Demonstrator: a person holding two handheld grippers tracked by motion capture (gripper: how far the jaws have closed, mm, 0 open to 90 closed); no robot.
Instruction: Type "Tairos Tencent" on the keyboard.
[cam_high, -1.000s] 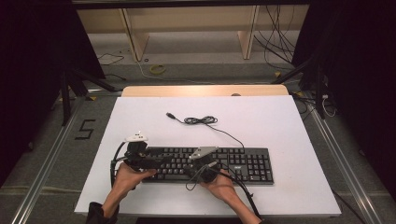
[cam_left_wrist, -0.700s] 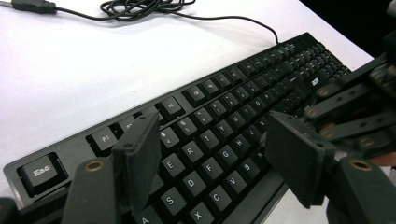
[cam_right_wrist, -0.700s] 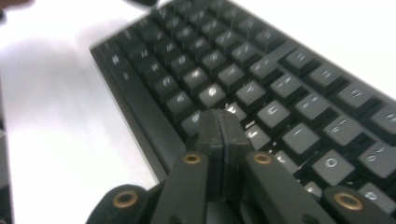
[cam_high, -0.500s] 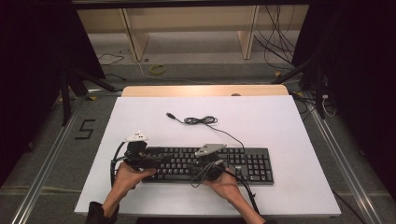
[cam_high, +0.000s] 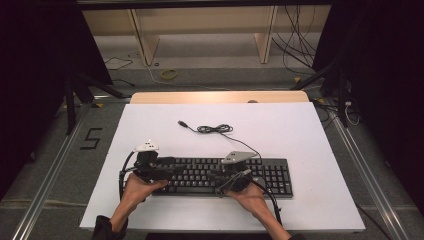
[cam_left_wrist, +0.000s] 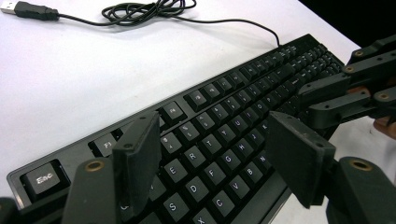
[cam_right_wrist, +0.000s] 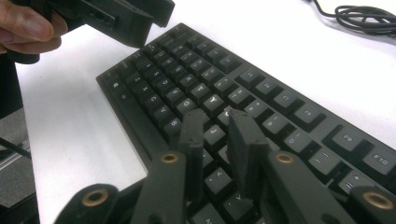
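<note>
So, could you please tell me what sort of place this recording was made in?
Probably a lab recording station: a white tabletop with a black keyboard, dark curtains at the sides, loose cables on the floor behind.

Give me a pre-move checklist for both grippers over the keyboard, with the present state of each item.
1. Left gripper open: ok, its jaws stand wide apart above the letter keys.
2. Right gripper narrowed to press: ok, its jaws are nearly together with a slim gap, holding nothing.
3. Right gripper touching a key: cannot tell, the tips hide the keys under them.
4. Keyboard lying flat on the white table: ok.
5. Cable away from both grippers: ok, it lies coiled on the table beyond the keyboard, its USB plug loose.
6. Grippers apart from each other: ok, a stretch of keys shows between them in the high view.
</note>
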